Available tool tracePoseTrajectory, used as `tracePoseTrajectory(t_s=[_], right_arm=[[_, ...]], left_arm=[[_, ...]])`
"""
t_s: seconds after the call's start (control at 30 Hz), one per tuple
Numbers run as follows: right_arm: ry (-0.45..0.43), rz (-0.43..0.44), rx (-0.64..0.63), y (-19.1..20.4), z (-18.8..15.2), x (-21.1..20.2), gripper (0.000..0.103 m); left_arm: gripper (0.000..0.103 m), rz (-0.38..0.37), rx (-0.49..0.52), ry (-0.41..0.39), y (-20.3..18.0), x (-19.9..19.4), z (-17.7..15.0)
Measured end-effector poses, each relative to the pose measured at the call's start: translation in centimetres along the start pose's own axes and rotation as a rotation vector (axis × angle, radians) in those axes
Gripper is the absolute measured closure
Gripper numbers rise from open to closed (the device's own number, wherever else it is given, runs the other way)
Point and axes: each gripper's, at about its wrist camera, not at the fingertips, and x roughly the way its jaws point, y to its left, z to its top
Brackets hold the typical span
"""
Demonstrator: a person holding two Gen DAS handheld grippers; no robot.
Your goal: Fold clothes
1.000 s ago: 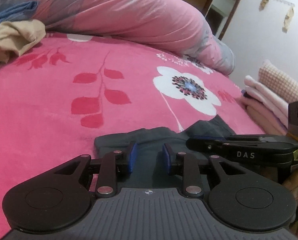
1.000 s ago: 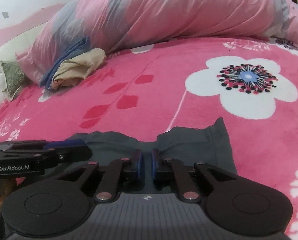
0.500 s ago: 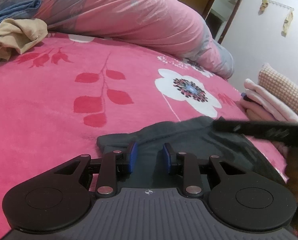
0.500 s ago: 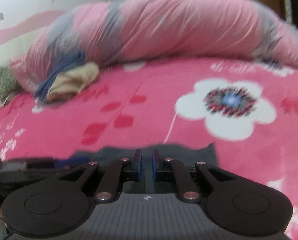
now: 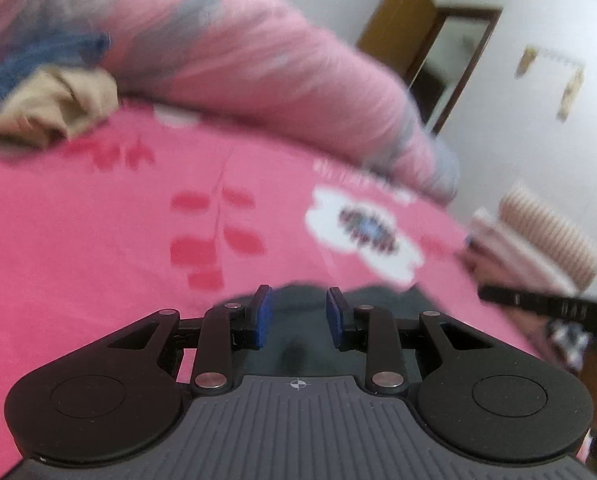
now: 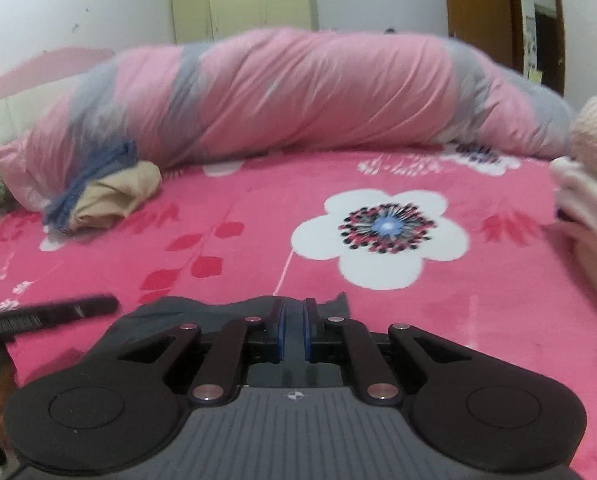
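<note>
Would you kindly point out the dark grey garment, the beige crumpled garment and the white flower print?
dark grey garment (image 6: 202,310): right wrist view, its upper edge.
beige crumpled garment (image 6: 114,196): right wrist view, its middle.
white flower print (image 6: 378,276): right wrist view, lower petal.

Each gripper, the left gripper (image 5: 297,317) and the right gripper (image 6: 292,330), is built alike: a grey ribbed body with a small crosshair mark at its front edge, flanked by two round matte-black housings with a shallow circle pressed into each. Black linkage arms pinned with silver rivets run forward to two black fingers faced with blue pads (image 5: 263,316). White lettering, too blurred to read, runs along each gripper's black side.
</note>
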Motion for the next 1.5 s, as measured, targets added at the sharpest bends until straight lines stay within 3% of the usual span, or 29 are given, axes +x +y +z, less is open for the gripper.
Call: tracePoseTrajectory(t_s=[0.13, 0.27, 0.37, 0.47, 0.73, 0.87, 1.07, 1.3, 1.5], right_arm=[[0.001, 0.034, -0.03, 0.6, -2.2, -4.0, 0.095], [0.039, 0.091, -0.068, 2.2, -5.8, -5.9, 0.095], [0.092, 0.063, -0.102, 3.0, -8.7, -4.5, 0.095], [0.142, 0.015, -0.072, 2.1, -11.3, -1.7, 0.096], [0.01, -0.028, 0.027, 0.4, -10.0, -5.8, 0.095], [0.075, -0.102, 0.081, -2.1, -12.5, -4.6, 0.096], [-0.015, -0.099, 0.164, -3.5, -12.1, -6.7, 0.095], [-0.113, -0.044, 0.165, -2.6, -9.4, -8.5, 0.095], [-0.134, 0.041, 0.142, -0.4, -8.2, -7.4, 0.095]], left_arm=[[0.074, -0.035, 0.058, -0.031, -1.7, -5.2, -0.4], [0.074, -0.085, 0.097, 0.036, -3.1, -8.4, -3.8], [0.074, -0.1, 0.144, 0.12, -4.0, -9.0, -7.1], [0.074, -0.043, 0.139, 0.198, -3.5, -7.0, -9.8], [0.074, -0.018, 0.083, 0.205, -2.9, -6.3, -10.4], [0.074, -0.012, 0.085, 0.202, -3.0, -6.5, -10.7], [0.073, -0.008, 0.089, 0.205, -3.0, -6.8, -10.8], [0.073, 0.006, 0.089, 0.206, -3.3, -6.9, -10.8], [0.071, 0.036, 0.085, 0.191, -4.2, -7.8, -10.1]])
